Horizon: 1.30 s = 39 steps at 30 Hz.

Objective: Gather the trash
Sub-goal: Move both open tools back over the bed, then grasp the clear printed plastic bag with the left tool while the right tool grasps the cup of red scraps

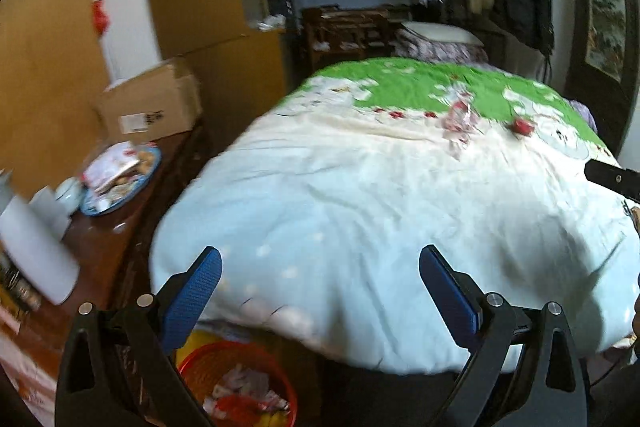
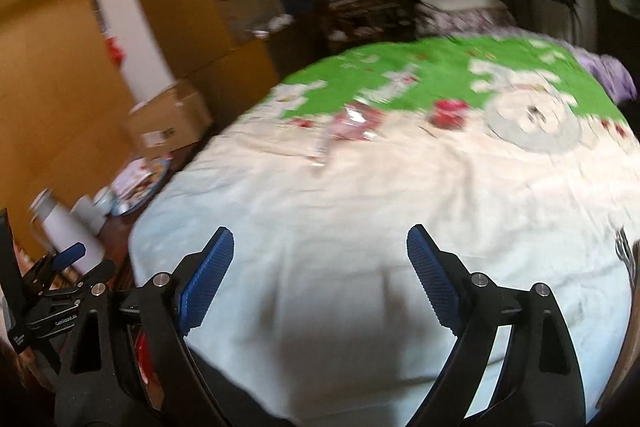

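A crumpled pink-and-white wrapper and a small red piece of trash lie far across the bed's quilt. The right wrist view shows the wrapper and the red piece too. A red mesh bin with wrappers inside stands on the floor at the bed's near corner. My left gripper is open and empty above the quilt's near edge, over the bin. My right gripper is open and empty over the quilt; the left gripper shows at its far left.
A dark wooden side table left of the bed holds a white bottle, cups, a blue plate of snacks and a cardboard box. Wooden furniture and a hanging coat stand beyond the bed.
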{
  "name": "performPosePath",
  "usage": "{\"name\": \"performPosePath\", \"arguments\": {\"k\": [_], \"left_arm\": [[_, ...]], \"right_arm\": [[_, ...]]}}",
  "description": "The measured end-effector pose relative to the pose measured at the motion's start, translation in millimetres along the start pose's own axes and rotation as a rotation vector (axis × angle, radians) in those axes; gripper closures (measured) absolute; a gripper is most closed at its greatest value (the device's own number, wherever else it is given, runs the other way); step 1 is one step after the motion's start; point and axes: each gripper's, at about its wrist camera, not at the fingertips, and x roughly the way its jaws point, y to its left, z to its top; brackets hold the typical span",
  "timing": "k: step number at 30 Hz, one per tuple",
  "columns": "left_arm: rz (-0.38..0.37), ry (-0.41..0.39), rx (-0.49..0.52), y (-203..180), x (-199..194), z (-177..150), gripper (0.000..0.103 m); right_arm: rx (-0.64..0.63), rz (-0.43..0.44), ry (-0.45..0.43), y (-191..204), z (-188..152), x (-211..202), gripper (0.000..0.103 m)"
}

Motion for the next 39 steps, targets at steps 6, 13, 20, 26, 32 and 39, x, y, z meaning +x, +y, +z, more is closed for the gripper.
{"name": "performPosePath", "arguments": {"k": [6, 13, 20, 26, 32, 39], "left_arm": [[-0.117, 0.042, 0.042, -43, 69, 47, 0.006], [-0.260, 0.089, 0.066, -120, 161, 122, 0.006], [-0.285, 0.108, 0.114, -188, 234, 161, 0.006], [-0.251, 0.129, 0.128, -205, 286, 159, 0.018], [-0.359, 0.113, 0.067, -190, 283, 158, 0.061], [-0.374, 0.092, 0.042, -184, 281, 154, 0.063]], "right_arm": [[0.074, -0.094, 0.023, -47, 8, 32, 0.017], [0.100, -0.140, 0.023, -83, 24, 53, 0.017], [0.094, -0.180, -0.024, -103, 79, 82, 0.017], [0.101, -0.239, -0.013, -117, 110, 134, 0.017], [0.070, -0.267, 0.016, -114, 114, 165, 0.017], [0.012, -0.309, 0.011, -103, 112, 177, 0.017]]}}
